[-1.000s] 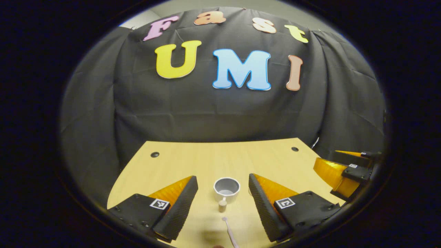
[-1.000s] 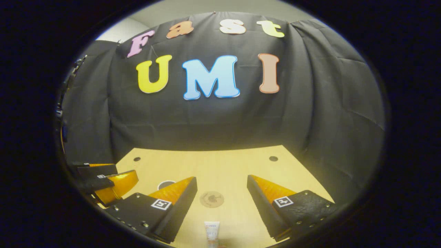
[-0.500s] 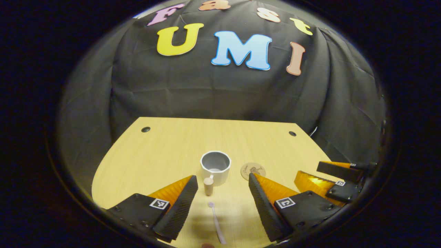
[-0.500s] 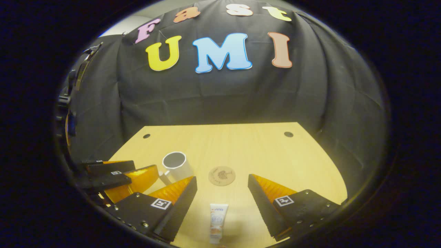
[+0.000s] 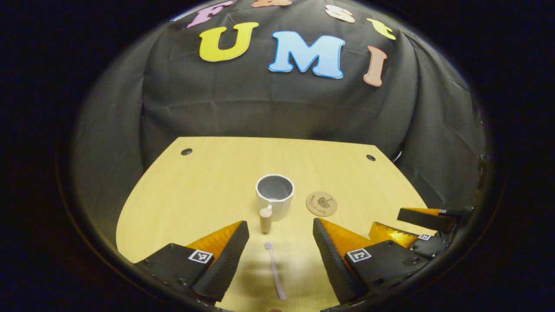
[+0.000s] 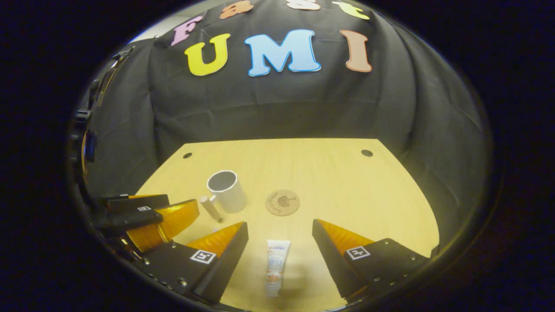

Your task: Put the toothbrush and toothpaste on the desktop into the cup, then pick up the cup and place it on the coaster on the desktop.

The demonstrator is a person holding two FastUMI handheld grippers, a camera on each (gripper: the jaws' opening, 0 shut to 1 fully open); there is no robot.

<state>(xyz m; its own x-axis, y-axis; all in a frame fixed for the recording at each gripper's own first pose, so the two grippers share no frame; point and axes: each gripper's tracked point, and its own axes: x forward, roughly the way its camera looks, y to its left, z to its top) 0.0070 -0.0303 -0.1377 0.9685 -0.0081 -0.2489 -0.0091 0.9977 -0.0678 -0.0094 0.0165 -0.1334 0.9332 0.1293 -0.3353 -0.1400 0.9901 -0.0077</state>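
Observation:
A white cup [image 5: 275,201] with a wooden handle stands mid-table, a round cork coaster [image 5: 321,203] just to its right. A thin pale toothbrush [image 5: 275,269] lies between the fingers of my left gripper [image 5: 281,260], which is open above it. In the right gripper view a white toothpaste tube [image 6: 276,266] lies between the fingers of my right gripper [image 6: 280,258], open above it. The cup [image 6: 226,190] and coaster [image 6: 282,202] sit beyond the tube. The left gripper [image 6: 151,216] shows at the left there; the right gripper [image 5: 412,227] shows at the right in the left gripper view.
The light wooden desktop [image 5: 208,186] has two small dark holes near its far corners [image 5: 186,151] [image 5: 370,157]. Black cloth closes off the back and sides. Bare table lies left of the cup and right of the coaster.
Both views have tilted down and risen, so more of the table shows. Cup, coaster, toothbrush and toothpaste now sit farther up in the views. Both grippers stay open.

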